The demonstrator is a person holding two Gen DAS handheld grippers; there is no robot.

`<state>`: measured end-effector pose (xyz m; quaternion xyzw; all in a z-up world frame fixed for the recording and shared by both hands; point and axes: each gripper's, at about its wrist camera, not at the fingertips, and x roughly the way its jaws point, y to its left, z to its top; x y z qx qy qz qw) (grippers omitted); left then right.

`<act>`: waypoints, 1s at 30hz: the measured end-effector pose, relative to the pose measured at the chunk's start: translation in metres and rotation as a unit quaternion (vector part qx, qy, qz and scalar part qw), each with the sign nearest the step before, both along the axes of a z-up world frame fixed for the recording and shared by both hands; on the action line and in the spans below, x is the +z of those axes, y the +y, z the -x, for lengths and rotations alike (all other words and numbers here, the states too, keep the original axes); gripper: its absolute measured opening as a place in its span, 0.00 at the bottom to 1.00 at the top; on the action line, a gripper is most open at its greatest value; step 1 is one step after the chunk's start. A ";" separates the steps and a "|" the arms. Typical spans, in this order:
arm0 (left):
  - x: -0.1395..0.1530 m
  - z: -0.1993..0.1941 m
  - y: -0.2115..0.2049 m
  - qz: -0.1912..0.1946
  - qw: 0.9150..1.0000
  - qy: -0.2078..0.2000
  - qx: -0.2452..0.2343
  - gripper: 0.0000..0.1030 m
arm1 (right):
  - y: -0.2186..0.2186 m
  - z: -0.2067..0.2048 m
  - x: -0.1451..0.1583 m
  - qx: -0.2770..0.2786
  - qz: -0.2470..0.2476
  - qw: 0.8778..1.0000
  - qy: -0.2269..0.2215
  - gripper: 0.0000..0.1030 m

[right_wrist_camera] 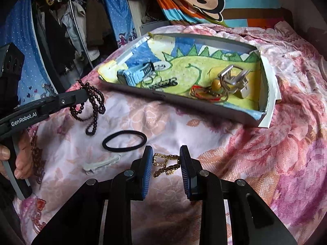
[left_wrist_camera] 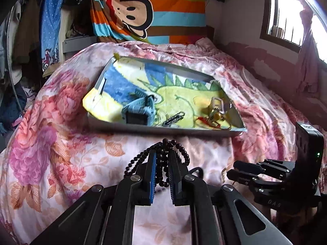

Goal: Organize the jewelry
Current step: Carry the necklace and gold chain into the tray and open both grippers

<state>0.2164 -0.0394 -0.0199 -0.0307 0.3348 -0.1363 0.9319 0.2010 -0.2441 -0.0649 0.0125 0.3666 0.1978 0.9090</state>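
Landmark: grey tray [right_wrist_camera: 184,104] lined with a cartoon towel, sitting on the floral bedspread [right_wrist_camera: 265,153]. Left gripper [left_wrist_camera: 162,159] is nearly shut on a dark bead necklace [left_wrist_camera: 163,149]; loops hang off both sides of the jaws, clear of the bed. It sits just short of the tray's near wall, toward the blue-watch [left_wrist_camera: 138,110] end, pointing down at a slant toward the tray. Likely next move: forward over the near wall, then release. Right gripper [right_wrist_camera: 166,163] is part closed around a gold chain [right_wrist_camera: 165,163], further back from the tray; can't tell if the pads actually press it. A black hair tie [right_wrist_camera: 124,140] and white clip [right_wrist_camera: 102,164] lie loose on the bedspread, on the near side of the tray. Left is nearer the tray.
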 end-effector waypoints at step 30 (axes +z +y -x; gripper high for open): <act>0.000 -0.116 -0.046 0.064 0.998 -0.007 -0.009 0.10 | -0.054 -0.096 0.025 -0.114 -0.037 0.991 -0.055 0.23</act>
